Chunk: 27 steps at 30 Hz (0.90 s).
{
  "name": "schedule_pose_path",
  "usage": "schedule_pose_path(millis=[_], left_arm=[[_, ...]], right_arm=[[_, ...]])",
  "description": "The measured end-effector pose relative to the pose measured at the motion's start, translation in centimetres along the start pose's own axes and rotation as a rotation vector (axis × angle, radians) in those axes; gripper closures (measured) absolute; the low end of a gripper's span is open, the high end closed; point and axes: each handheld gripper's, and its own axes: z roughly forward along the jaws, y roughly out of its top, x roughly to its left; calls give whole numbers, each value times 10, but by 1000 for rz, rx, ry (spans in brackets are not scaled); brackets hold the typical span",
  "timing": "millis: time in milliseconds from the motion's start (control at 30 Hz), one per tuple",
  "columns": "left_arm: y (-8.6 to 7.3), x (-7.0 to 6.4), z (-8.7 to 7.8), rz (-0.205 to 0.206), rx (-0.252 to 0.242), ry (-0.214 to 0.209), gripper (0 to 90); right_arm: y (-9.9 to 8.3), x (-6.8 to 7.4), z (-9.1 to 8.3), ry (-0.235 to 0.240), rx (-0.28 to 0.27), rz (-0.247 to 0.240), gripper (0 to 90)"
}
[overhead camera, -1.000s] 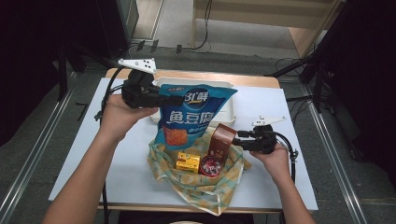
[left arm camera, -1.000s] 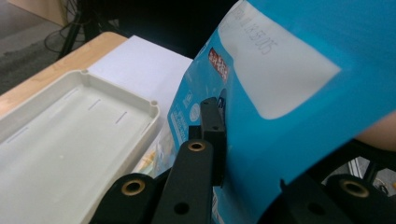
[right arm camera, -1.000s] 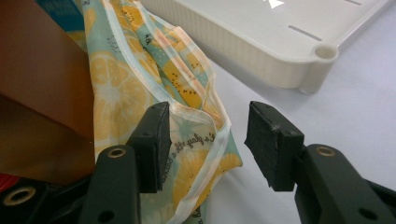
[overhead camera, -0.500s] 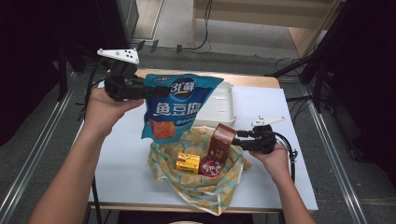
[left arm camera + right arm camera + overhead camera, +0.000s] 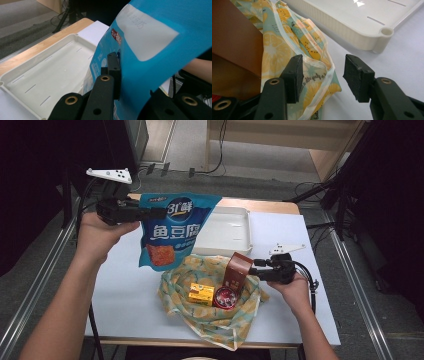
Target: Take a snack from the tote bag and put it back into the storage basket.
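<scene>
The left claw [image 5: 150, 213] pinches the blue snack bag [image 5: 175, 230] by its top corner, lifted clear of the lemon-print cloth [image 5: 210, 312] and hanging near the white tray [image 5: 225, 227], probably its destination. Its label reads "鱼豆腐". The right claw [image 5: 322, 75] waits spread beside the brown box [image 5: 238, 272].

A glossy blue plastic snack bag [image 5: 175, 227] is being seen beside a smooth white plastic tray [image 5: 225, 232], thin printed cloth [image 5: 215, 310] and matt brown cardboard box [image 5: 237, 270]

A small box [image 5: 201, 293] and carton [image 5: 236, 272] sit on the cloth [image 5: 212, 320], tray [image 5: 227, 230] behind.
</scene>
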Motion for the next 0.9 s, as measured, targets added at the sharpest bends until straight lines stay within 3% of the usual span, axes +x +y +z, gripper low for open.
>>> schedule_pose_path(millis=[367,900], left_arm=[[10,23,6,-17,16,60,900],[25,51,26,-40,29,91,900]], right_arm=[[1,-1,0,-3,6,-1,514],[1,2,1,8,2,-6,513]])
